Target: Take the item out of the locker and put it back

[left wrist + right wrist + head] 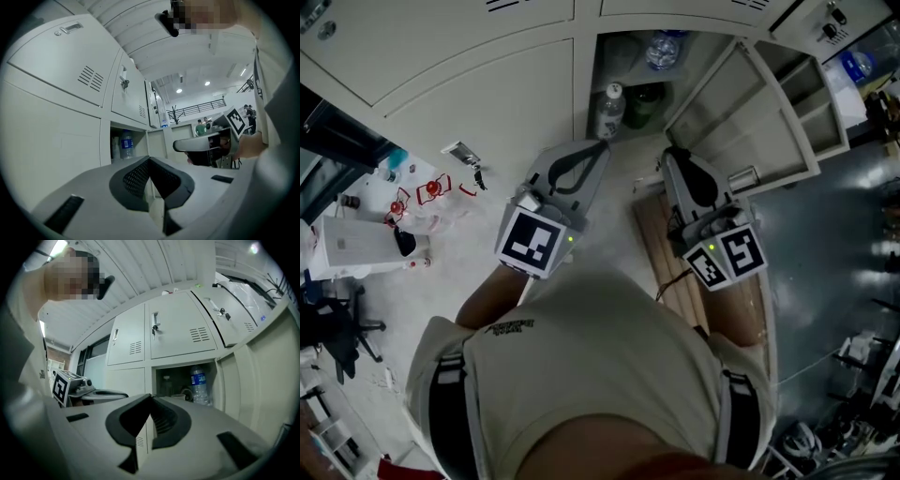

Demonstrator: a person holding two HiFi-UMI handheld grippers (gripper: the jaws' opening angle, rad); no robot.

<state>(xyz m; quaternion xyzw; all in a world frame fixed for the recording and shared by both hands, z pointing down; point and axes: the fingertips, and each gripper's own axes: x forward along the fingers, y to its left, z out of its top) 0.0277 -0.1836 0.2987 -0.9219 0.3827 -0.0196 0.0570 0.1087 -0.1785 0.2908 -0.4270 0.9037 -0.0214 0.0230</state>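
1. Inside the open locker [586, 89], low in the bank of lockers ahead of the person, stand a water bottle [661, 49] with a blue label, a white-capped bottle [609, 111] nearer the front left, and a dark green thing [645, 103] between them that I cannot identify.
2. Which of these is the task's item I cannot tell. The water bottle is the likeliest guess, and it stands upright in the compartment, touched by nothing.
3. The door [759, 122] is swung wide to the right, so the opening is free to reach into.
4. The left tongs [602, 146] are closed, with their tips meeting and nothing between them. They point at the opening from just outside it.
5. The right tongs [673, 152] are also pressed fully together and empty. They sit beside the left pair, just short of the locker's front edge.
6. Judged from how things lie, either nothing has been taken out yet or the item is already back in place. The pictures do not settle which.
7. If the task has not begun, all of it is left: open one pair of tongs, grip the bottle, bring it out, then set it back inside.
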